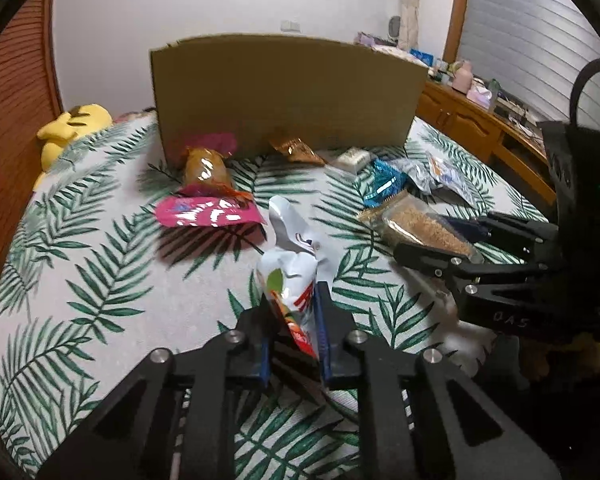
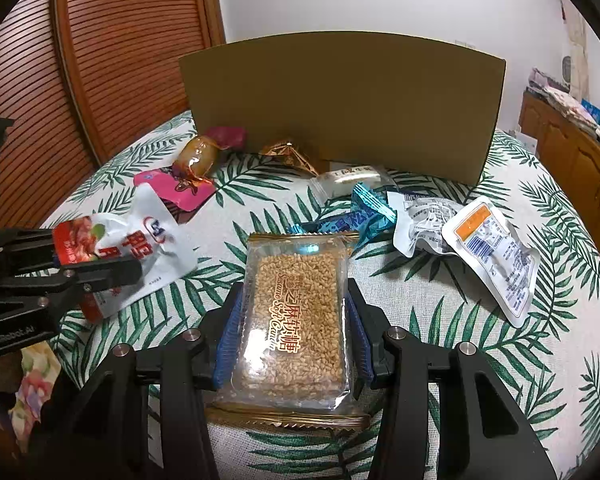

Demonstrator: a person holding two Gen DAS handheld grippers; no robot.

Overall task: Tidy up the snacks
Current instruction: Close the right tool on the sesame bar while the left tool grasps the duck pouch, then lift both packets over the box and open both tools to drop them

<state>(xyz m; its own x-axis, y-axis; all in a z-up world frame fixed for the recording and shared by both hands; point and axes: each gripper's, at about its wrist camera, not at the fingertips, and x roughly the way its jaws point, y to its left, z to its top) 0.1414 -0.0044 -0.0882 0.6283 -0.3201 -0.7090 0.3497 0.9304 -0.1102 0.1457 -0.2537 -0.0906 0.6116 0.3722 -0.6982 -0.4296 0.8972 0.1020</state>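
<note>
My left gripper (image 1: 294, 316) is shut on a white and red snack pouch (image 1: 294, 264), held upright above the leaf-print cloth; it also shows in the right wrist view (image 2: 140, 248) at the left. My right gripper (image 2: 296, 320) is shut on a clear sesame candy pack (image 2: 296, 312), which also shows in the left wrist view (image 1: 424, 230). A cardboard box (image 2: 340, 104) stands at the back. Loose snacks lie before it: a pink packet (image 1: 208, 210), an amber wrapped candy (image 1: 204, 166), a gold wrapper (image 1: 296, 150), a blue wrapper (image 2: 364, 210) and two white packets (image 2: 492, 252).
The leaf-print cloth (image 1: 100, 260) covers the surface. A yellow plush toy (image 1: 68, 128) lies at the far left. A wooden cabinet (image 1: 480, 128) with clutter runs along the right. A slatted wooden door (image 2: 100, 60) stands behind on the left.
</note>
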